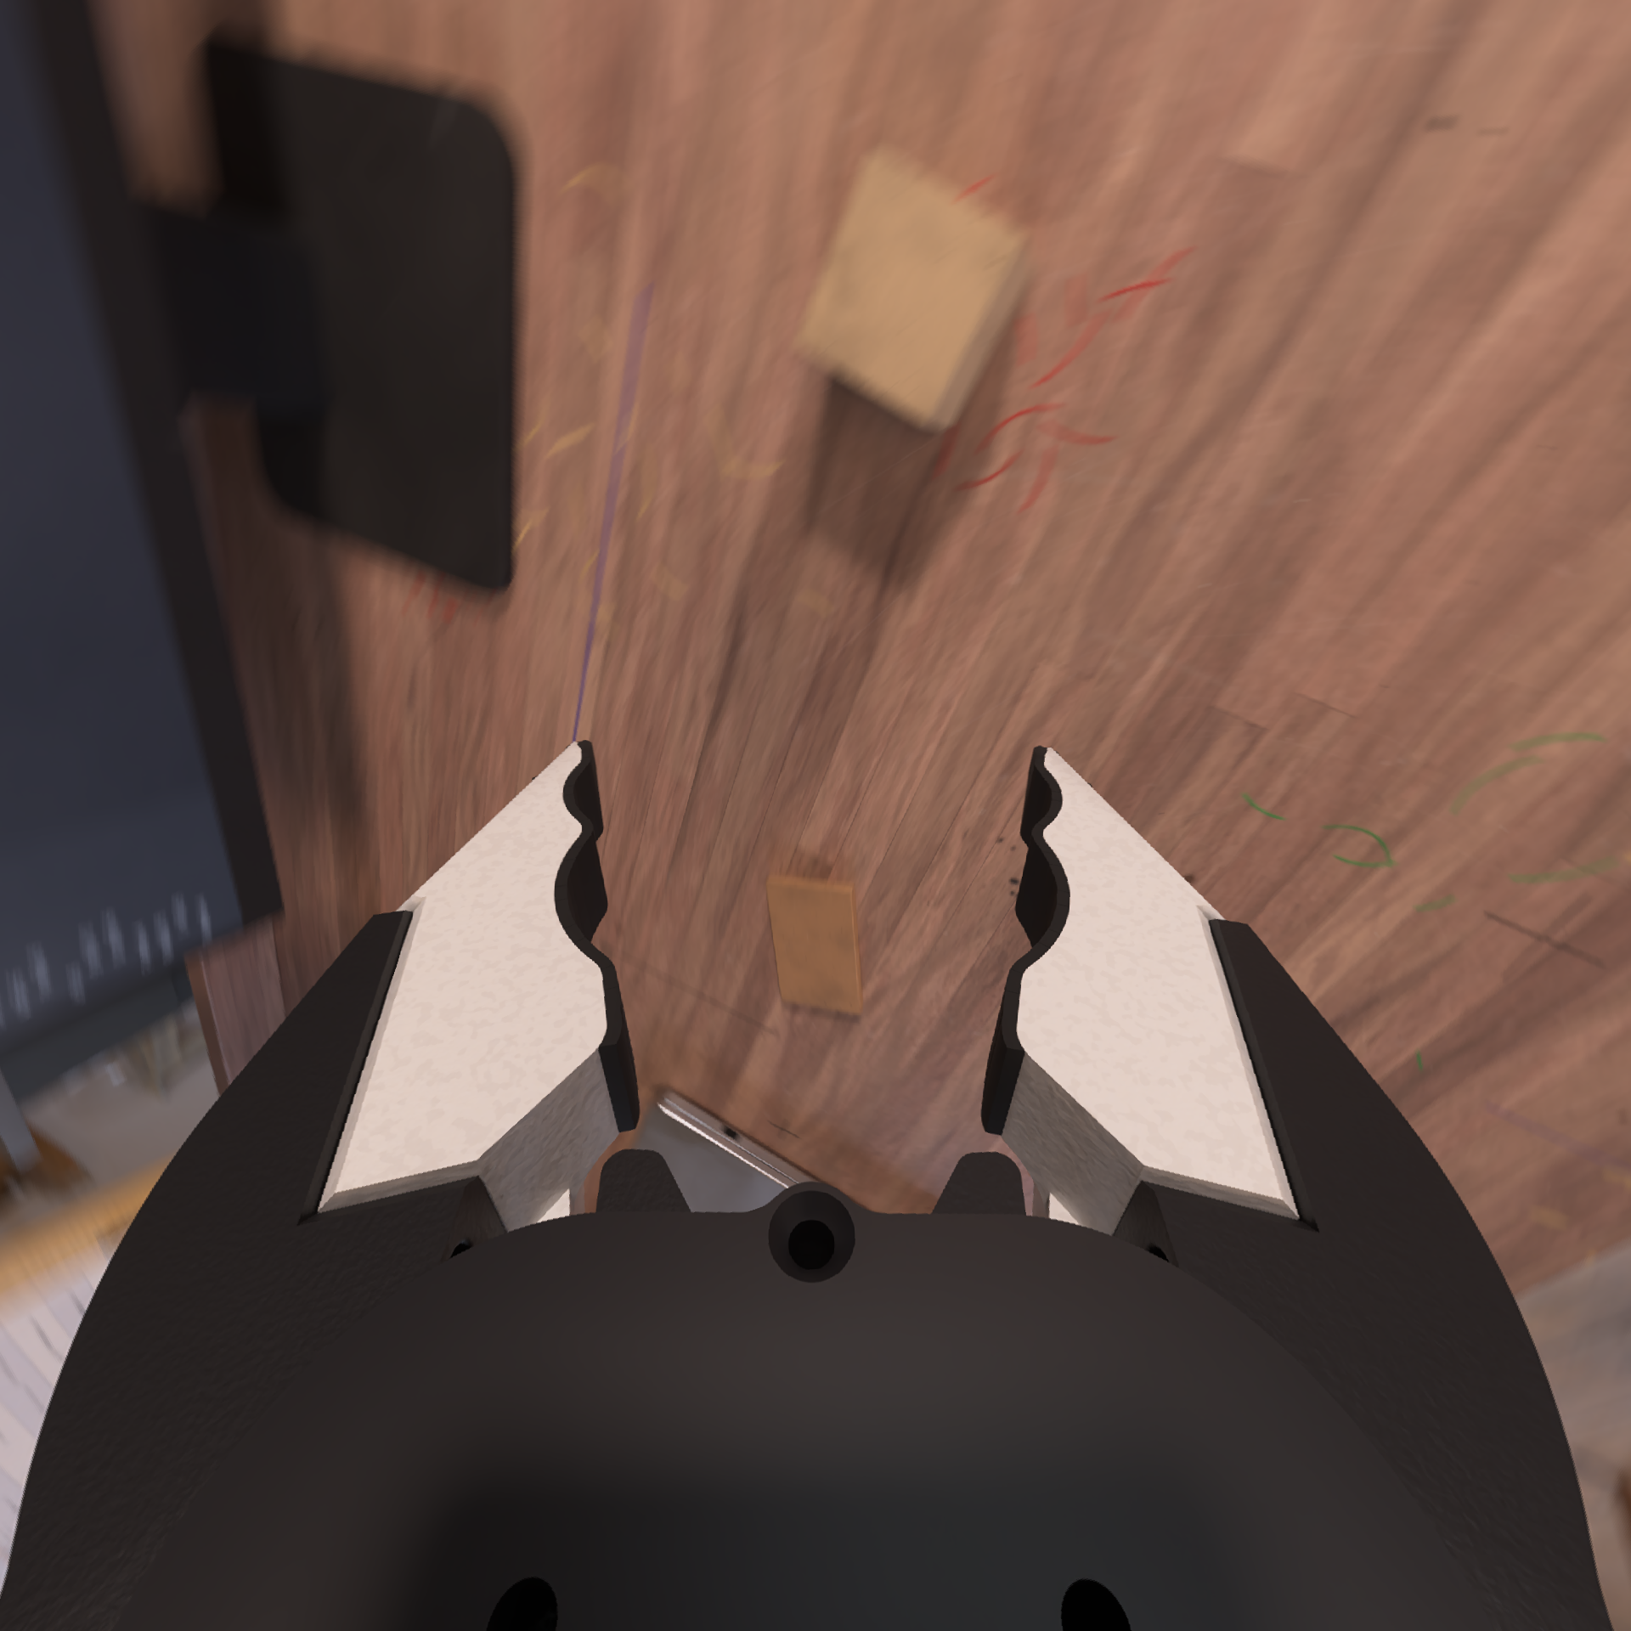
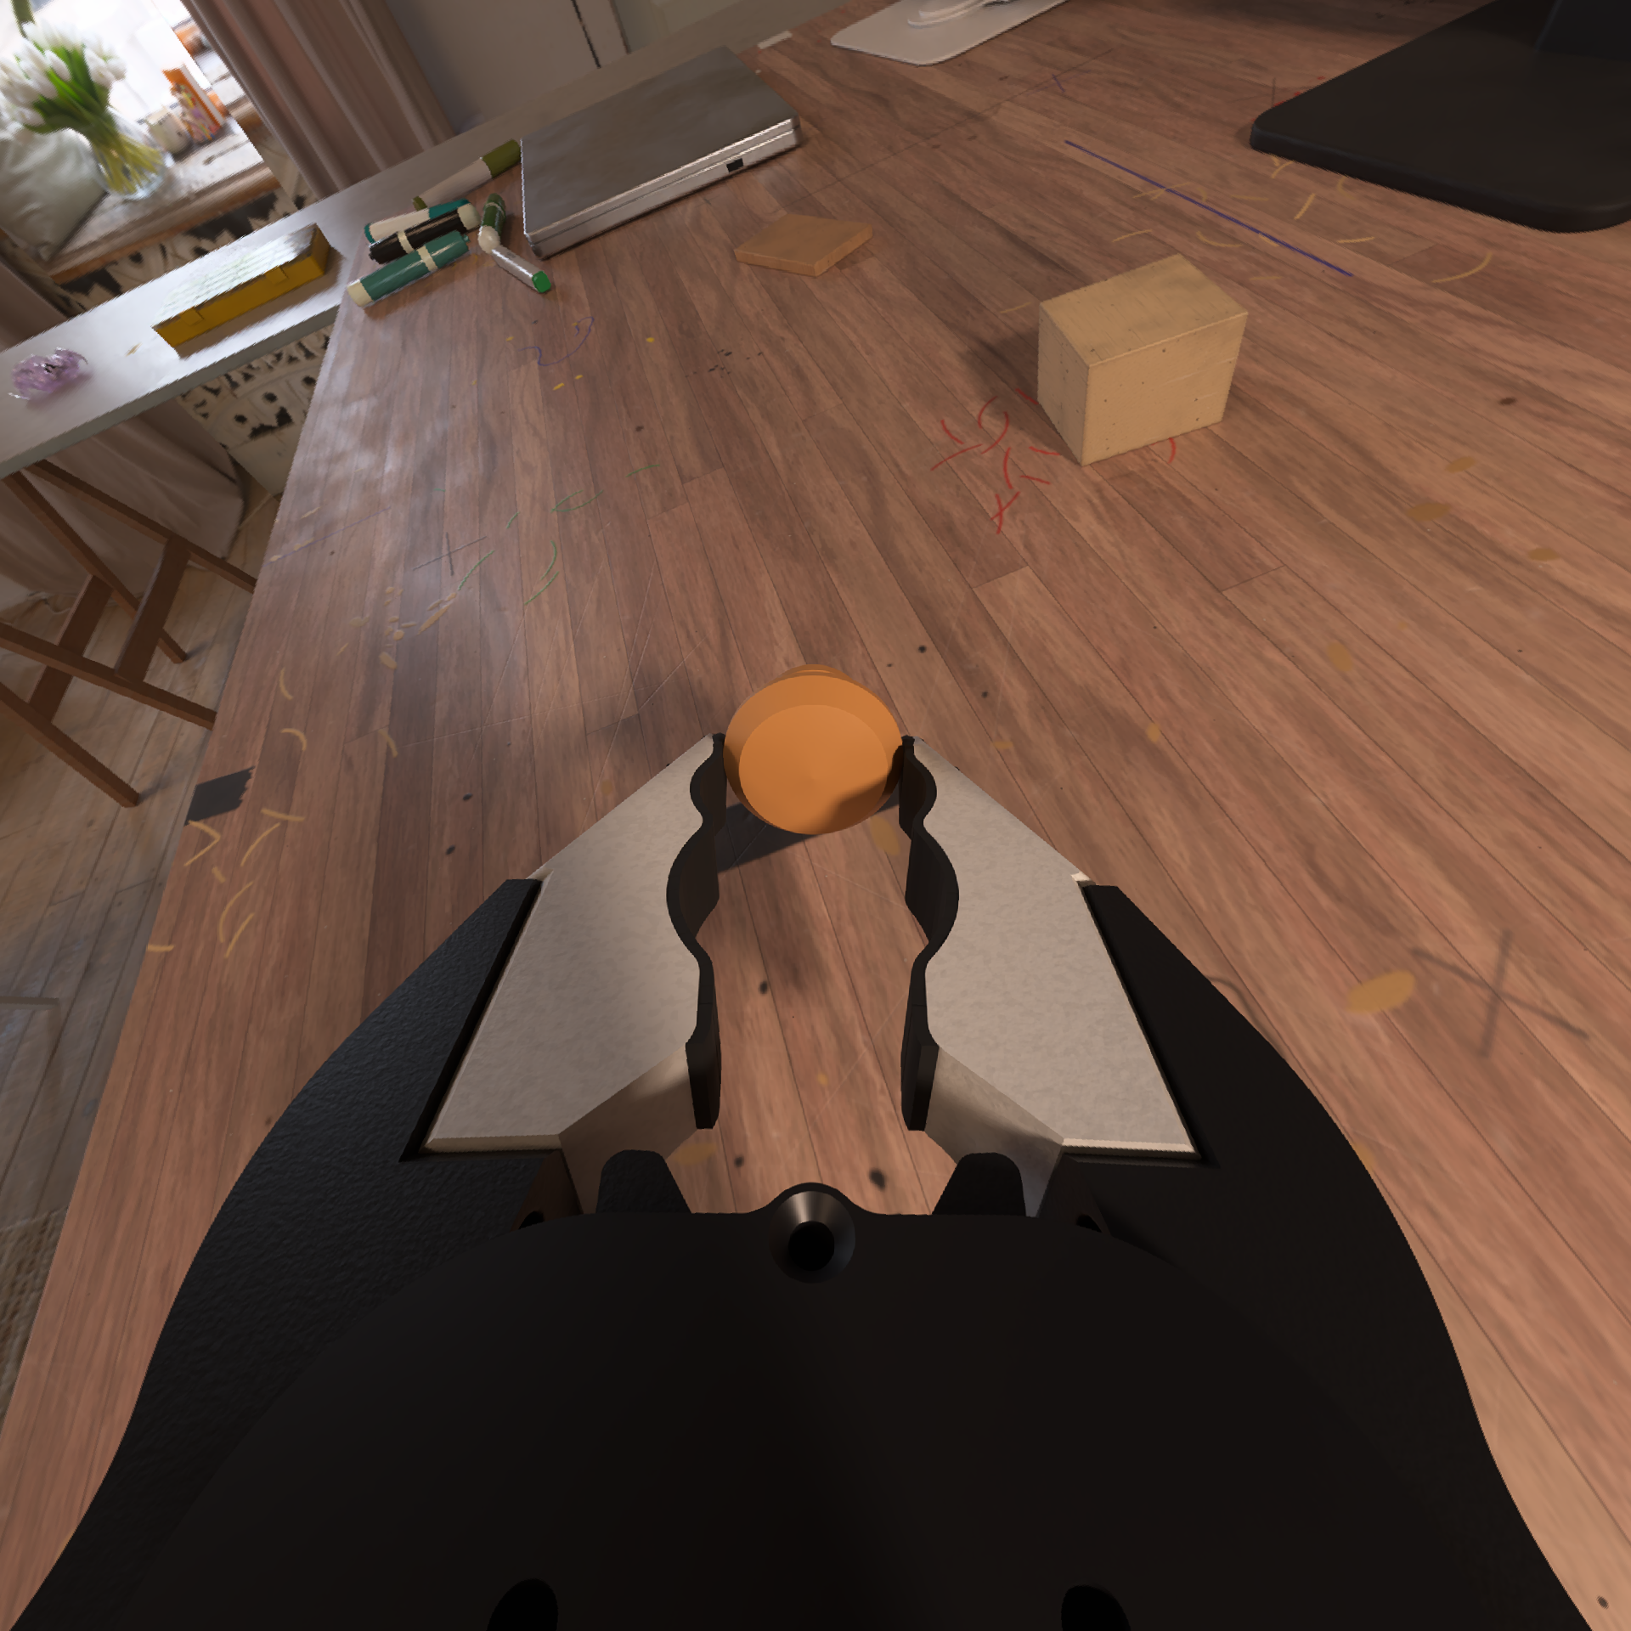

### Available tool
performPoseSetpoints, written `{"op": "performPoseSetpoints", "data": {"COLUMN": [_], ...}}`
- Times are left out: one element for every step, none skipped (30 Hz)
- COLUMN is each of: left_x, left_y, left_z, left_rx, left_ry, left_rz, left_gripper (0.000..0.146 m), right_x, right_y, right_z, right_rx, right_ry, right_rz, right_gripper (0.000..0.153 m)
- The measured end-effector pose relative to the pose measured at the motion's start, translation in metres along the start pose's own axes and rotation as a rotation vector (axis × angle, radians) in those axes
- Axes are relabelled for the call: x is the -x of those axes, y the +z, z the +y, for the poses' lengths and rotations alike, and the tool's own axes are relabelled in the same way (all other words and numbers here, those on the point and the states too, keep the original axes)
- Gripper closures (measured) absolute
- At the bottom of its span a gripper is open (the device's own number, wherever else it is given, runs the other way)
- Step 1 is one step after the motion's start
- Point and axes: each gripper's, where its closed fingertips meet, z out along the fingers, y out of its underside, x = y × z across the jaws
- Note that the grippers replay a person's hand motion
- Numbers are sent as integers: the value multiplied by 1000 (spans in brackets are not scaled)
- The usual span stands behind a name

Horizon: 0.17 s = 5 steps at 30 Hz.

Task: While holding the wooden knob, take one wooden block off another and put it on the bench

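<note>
My right gripper (image 2: 810, 750) is shut on an orange wooden knob (image 2: 807, 750) and holds it at the fingertips just above the wooden bench (image 2: 618, 529). A pale cube-shaped wooden block (image 2: 1138, 357) stands on the bench ahead to the right. A flat tan wooden block (image 2: 803, 244) lies alone farther back. My left gripper (image 1: 810, 750) is open and empty, high above the bench (image 1: 1236, 529), looking down. The flat block (image 1: 814, 943) shows between its fingers, far below. The pale cube block (image 1: 913, 287) lies farther ahead. No block rests on another.
A closed silver laptop (image 2: 653, 150) and several markers (image 2: 432, 243) lie at the back left. A black monitor base (image 2: 1456, 132) stands at the back right; it also shows in the left wrist view (image 1: 388, 309). The bench's left edge (image 2: 291, 459) drops to the floor.
</note>
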Motion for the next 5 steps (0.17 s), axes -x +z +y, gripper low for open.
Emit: {"op": "performPoseSetpoints", "data": {"left_x": [8, 15, 20, 21, 19], "left_y": [-7, -11, -10, -4, 2], "left_z": [20, 41, 64, 86, 103], "left_rx": [-16, -25, -23, -9, 9], "left_ry": [-91, -192, -293, -379, -429], "left_rz": [-63, -128, -183, -220, -237], "left_gripper": [48, 47, 46, 45, 44], "right_x": [0, 1, 1, 2, 2], "right_y": [1, 2, 3, 4, 5], "right_z": [-1, -1, -1, -1, -1], "right_rx": [-1, -1, 1, 3, 6], "right_ry": [1, 1, 3, 2, 0], "right_rz": [-4, -9, -13, -17, -20], "right_gripper": [114, 114, 114, 114, 114]}}
